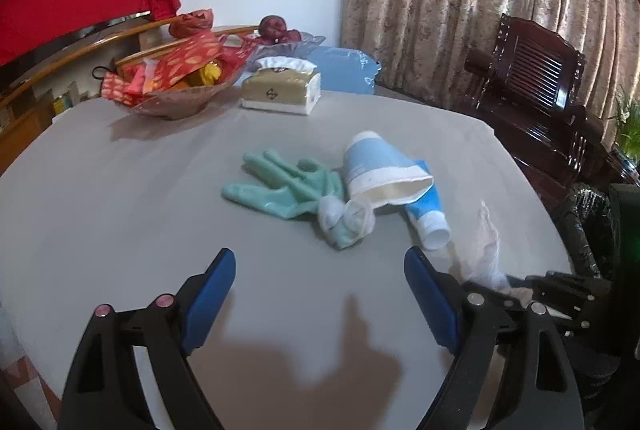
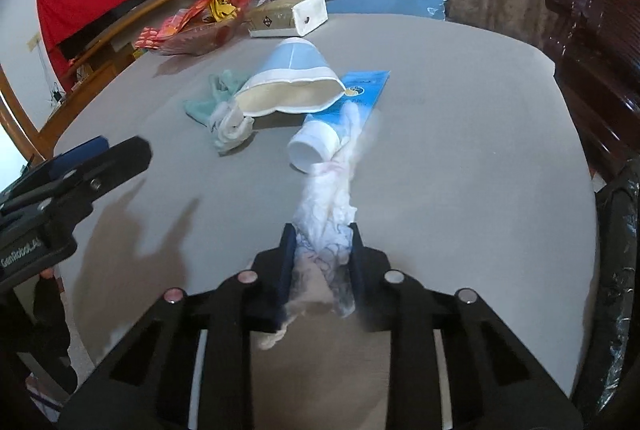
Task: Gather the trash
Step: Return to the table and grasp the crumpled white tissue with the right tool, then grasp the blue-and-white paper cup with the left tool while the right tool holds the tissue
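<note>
Held item: thin white plastic wrap [image 2: 326, 226], crumpled; pinched between the pads of the right gripper [image 2: 322, 254]; its free end trails forward over the table towards the tube's cap
Long axis of wrap: runs straight ahead along the right gripper's fingers; slightly blurred at the far end
Right gripper state: jaws drawn narrow, clamped on the wrap
Left gripper [image 1: 320, 294] state: jaws wide apart; nothing between them
Remaining trash, direction: all ahead of both grippers, mid-table; the green glove [image 1: 280, 186] lies ahead of the left gripper; paper cup [image 1: 380, 170] and tube [image 1: 426, 214] sit nearer the right
Nearer hand, judged: left for the glove; right is occupied
Cup axis: on its side, crushed, mouth towards the cameras; overlapping the tube
Bin: black-lined bin [image 1: 588, 226] off the table's right edge; nearer the right gripper, so the wrap likely goes sideways to it
Counts: wrap 1; glove 1, with a pale clear bundle at its cuff; cup 1; tube 1; bin 1; tissue box [image 1: 282, 90] 1; snack bowl [image 1: 176, 102] 1
Surface: grey table [image 1: 120, 190]
</note>
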Tool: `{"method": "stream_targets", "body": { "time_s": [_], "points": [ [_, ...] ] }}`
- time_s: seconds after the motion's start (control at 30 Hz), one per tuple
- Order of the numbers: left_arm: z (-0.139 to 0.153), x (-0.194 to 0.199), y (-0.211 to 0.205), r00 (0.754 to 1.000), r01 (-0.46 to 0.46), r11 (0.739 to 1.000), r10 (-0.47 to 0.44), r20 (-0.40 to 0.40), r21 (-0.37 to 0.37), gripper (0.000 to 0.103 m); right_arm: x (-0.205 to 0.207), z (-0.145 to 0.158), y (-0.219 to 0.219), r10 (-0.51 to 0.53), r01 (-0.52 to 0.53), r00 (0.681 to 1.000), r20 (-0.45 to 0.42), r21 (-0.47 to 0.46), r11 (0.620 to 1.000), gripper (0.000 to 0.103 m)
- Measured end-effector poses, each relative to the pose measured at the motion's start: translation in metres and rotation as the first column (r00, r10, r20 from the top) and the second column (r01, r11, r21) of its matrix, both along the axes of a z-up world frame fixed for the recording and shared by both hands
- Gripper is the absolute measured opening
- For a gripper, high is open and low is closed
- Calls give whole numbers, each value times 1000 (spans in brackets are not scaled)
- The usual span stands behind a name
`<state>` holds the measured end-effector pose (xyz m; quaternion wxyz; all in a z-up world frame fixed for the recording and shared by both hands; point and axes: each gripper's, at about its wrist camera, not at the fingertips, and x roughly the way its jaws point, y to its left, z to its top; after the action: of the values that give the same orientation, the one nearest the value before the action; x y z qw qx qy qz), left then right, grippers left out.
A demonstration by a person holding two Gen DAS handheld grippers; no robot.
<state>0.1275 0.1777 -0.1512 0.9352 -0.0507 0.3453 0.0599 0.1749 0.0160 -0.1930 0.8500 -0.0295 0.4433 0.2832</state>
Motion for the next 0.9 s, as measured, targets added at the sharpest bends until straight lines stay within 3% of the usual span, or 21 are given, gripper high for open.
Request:
{"method": "stream_targets", "body": {
  "time_s": [0.5,0.9],
  "points": [
    [13,75,-25,998,54,998,-53,43,-32,85,56,31,-39,-133,132,988,82,24,991,21],
    [-17,132,-37,997,34,999,-36,-67,-29,85,79,27,-43,-138,135,988,73,42,990,21]
  ]
}}
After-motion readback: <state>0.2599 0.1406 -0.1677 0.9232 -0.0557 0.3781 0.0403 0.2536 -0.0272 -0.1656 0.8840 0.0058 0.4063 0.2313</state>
